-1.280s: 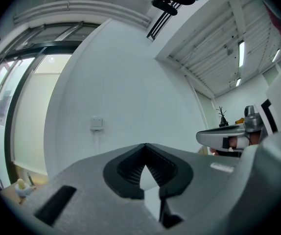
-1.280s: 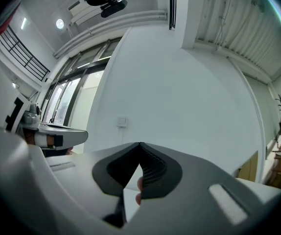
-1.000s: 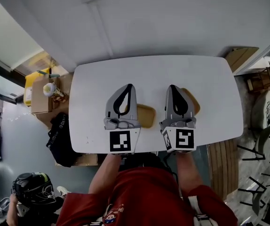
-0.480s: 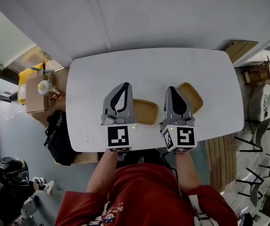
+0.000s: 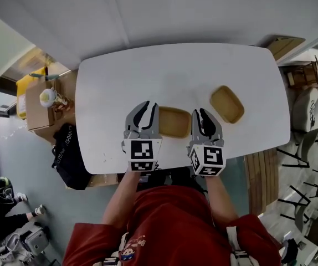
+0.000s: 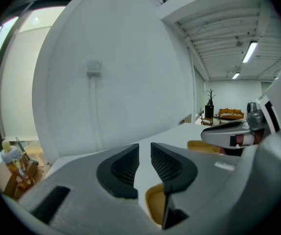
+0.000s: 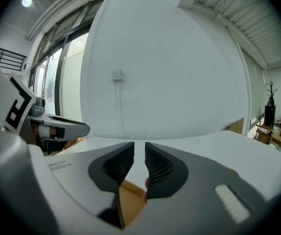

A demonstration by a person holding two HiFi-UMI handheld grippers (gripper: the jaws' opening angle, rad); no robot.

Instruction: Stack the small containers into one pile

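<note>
Two shallow tan containers lie on the white table point(image 5: 148, 71). One container point(image 5: 174, 122) rests between my two grippers near the front edge; the other container point(image 5: 227, 103) sits apart, further right and back. My left gripper point(image 5: 144, 109) is just left of the nearer one, its jaws opening with nothing between them. My right gripper point(image 5: 204, 113) is just right of it, jaws also opening and empty. In the left gripper view the gripper point(image 6: 143, 156) has the nearer container point(image 6: 155, 205) under its right jaw. In the right gripper view the gripper point(image 7: 139, 156) has that container point(image 7: 129, 199) below it.
A cardboard box point(image 5: 37, 101) with small items and a black bag point(image 5: 70, 154) stand on the floor at the table's left. Chairs point(image 5: 308, 132) and a wooden bench point(image 5: 264, 179) are at the right. A white wall runs behind the table.
Both grippers have pulled back toward the near table edge, uncovering the two containers. Their jaws, shut before, now stand parted.
</note>
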